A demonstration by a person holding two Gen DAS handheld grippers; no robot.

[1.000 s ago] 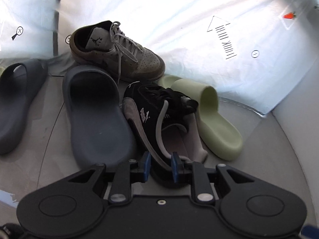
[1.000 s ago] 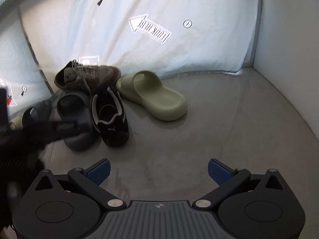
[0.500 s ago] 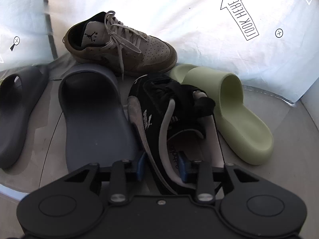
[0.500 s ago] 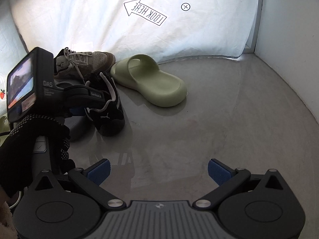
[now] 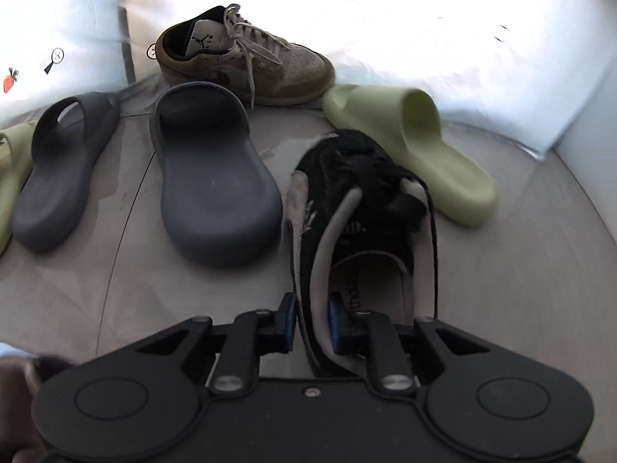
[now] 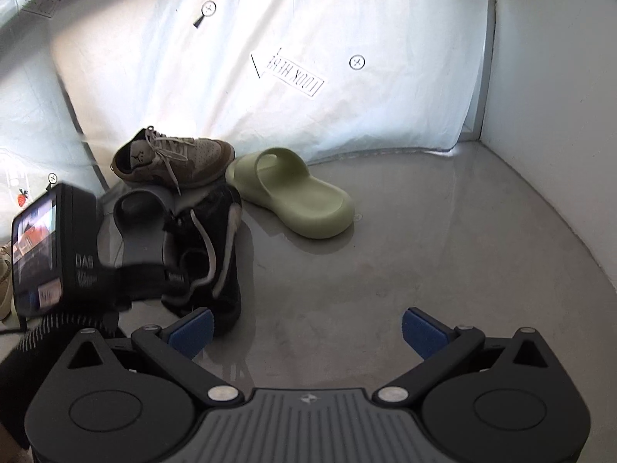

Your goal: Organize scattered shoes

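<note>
Black sneaker (image 5: 358, 239) has been pulled away from the grey slide (image 5: 212, 177) toward the camera, so sorting has begun; left gripper (image 5: 313, 322) jaws nearly closed and still tightening, clamped on its heel collar; right gripper (image 6: 306, 332) jaws wide apart, holding nothing above the floor.

Strong light blows out the white backdrop sheet (image 5: 385, 19) and glares off the floor (image 6: 424, 250), while fisheye curvature and motion blur smear edges.
</note>
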